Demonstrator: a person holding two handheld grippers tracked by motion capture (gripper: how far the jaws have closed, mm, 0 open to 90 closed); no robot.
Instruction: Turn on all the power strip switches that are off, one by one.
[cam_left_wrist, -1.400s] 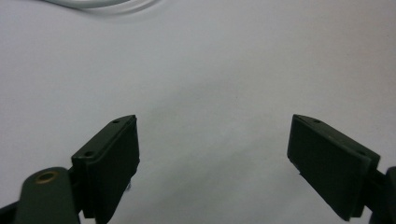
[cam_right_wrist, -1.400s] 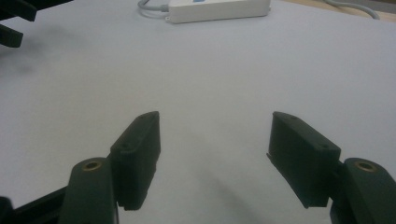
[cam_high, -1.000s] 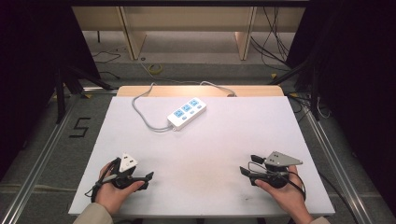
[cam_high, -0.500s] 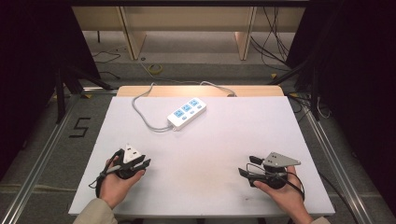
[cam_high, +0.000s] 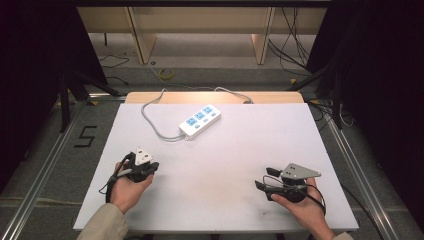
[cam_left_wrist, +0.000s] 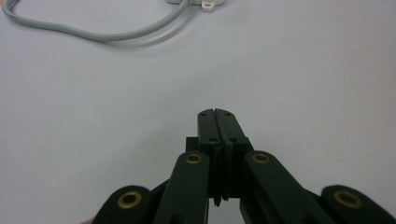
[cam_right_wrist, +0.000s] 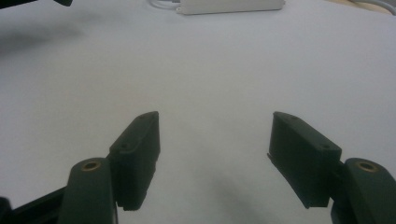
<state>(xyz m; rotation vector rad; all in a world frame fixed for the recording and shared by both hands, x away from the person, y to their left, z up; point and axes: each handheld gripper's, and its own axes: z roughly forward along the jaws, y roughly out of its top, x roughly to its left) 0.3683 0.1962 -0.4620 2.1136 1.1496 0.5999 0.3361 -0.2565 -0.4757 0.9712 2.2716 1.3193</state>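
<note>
Start of approach: left gripper (cam_high: 148, 169) has just been closing, now pinched empty; right gripper (cam_high: 263, 179) wide, empty. Next: reach the power strip (cam_high: 200, 120) at upper centre of worktop (cam_high: 225, 165).

Illumination falls evenly from overhead onto the white bench (cam_high: 235, 150), which reads bright without glare. Surroundings left and right are near black. Shadows are soft and short beneath the power strip (cam_high: 200, 120). The high view is soft in detail. Both gripper views blur towards the far edge; near jaws are sharp.
</note>
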